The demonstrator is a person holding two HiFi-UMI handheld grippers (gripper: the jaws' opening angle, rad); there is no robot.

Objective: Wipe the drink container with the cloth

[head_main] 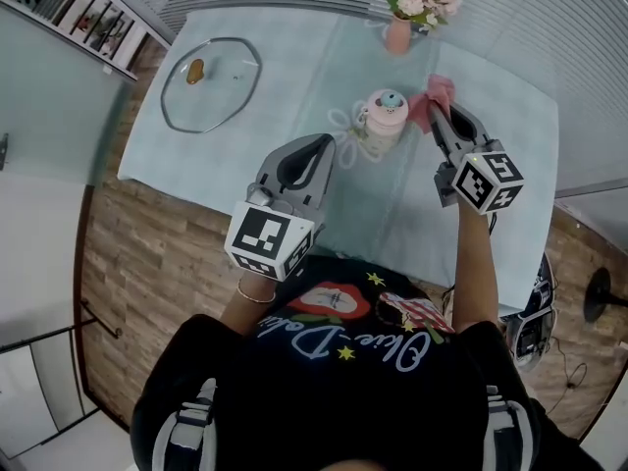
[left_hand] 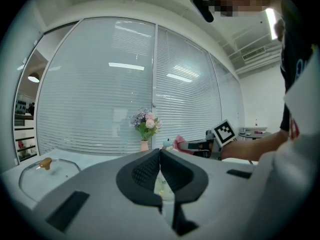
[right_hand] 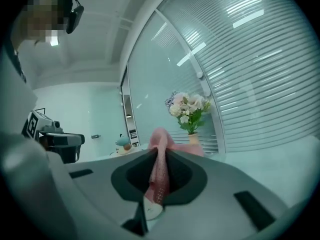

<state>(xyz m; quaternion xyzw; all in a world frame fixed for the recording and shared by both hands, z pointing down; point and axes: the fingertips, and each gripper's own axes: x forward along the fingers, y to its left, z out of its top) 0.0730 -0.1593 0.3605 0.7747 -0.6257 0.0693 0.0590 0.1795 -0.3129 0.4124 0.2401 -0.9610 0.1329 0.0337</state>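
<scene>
The drink container (head_main: 384, 116) is a small white and pink bottle with a teal cap, standing upright on the pale blue tablecloth (head_main: 294, 77); its white looped strap (head_main: 345, 126) lies to its left. My right gripper (head_main: 436, 114) is just right of the bottle, shut on a pink cloth (head_main: 437, 91) that bunches between the jaws (right_hand: 160, 169) and touches or nearly touches the bottle's right side. My left gripper (head_main: 327, 143) hovers at the bottle's lower left near the strap, jaws shut with nothing seen between them. The bottle shows small in the left gripper view (left_hand: 167, 144) and the right gripper view (right_hand: 122, 144).
A pink vase of flowers (head_main: 399, 29) stands at the table's far edge behind the bottle. A glass pot lid (head_main: 211, 82) with a brown knob lies at the far left. Window blinds run behind the table; wood floor lies along its left side.
</scene>
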